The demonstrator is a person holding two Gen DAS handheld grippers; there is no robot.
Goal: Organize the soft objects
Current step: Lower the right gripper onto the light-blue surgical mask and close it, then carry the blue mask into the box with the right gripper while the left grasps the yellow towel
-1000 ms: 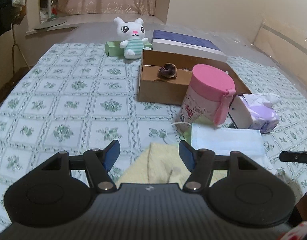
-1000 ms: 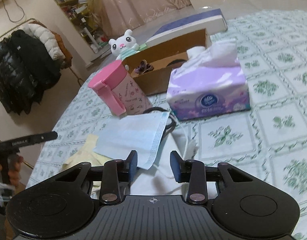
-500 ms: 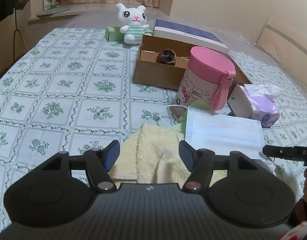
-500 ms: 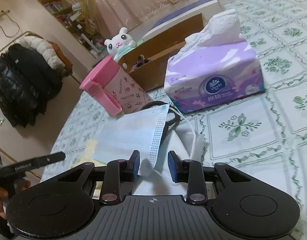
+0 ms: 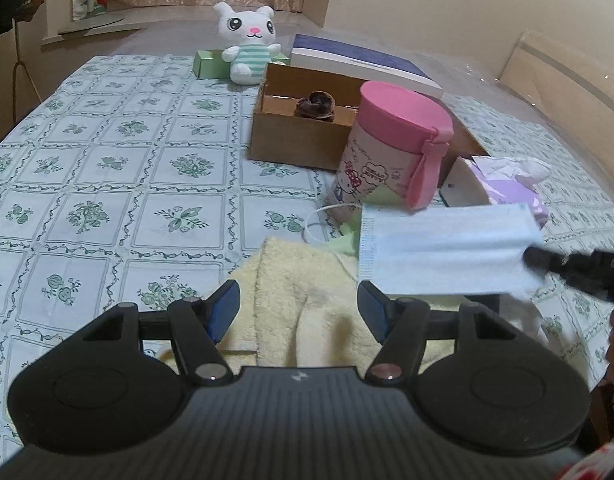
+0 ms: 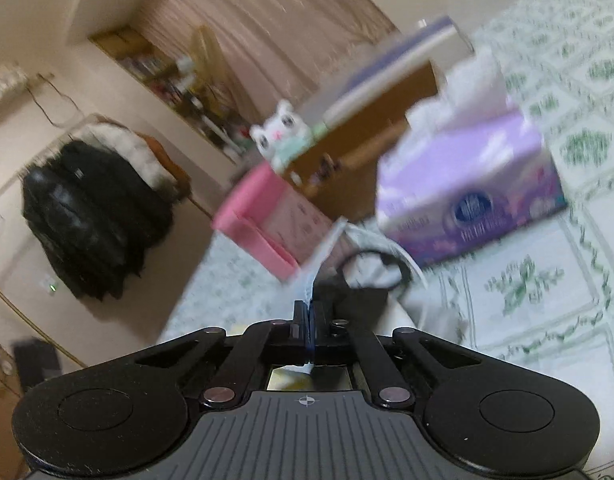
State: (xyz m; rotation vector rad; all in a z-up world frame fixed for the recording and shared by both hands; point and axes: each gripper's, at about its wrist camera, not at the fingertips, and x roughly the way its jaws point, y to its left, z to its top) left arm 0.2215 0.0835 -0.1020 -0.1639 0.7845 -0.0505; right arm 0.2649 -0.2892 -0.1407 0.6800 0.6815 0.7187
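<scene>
My right gripper is shut on the edge of a light blue face mask, which hangs lifted above the table; the mask shows edge-on in the blurred right wrist view. The right gripper also shows at the right of the left wrist view. My left gripper is open and empty, hovering over a pale yellow towel. A white plush bunny sits at the far side. A purple tissue pack lies beside the open cardboard box.
A pink lidded Hello Kitty jar stands in front of the box. A blue and white flat box and a green box lie at the back. Black looped straps lie near the tissues. The tablecloth is green-patterned.
My right gripper has closed on the mask's edge and lifted it off the table. The left gripper has drawn slightly closer over the towel and stays open.
</scene>
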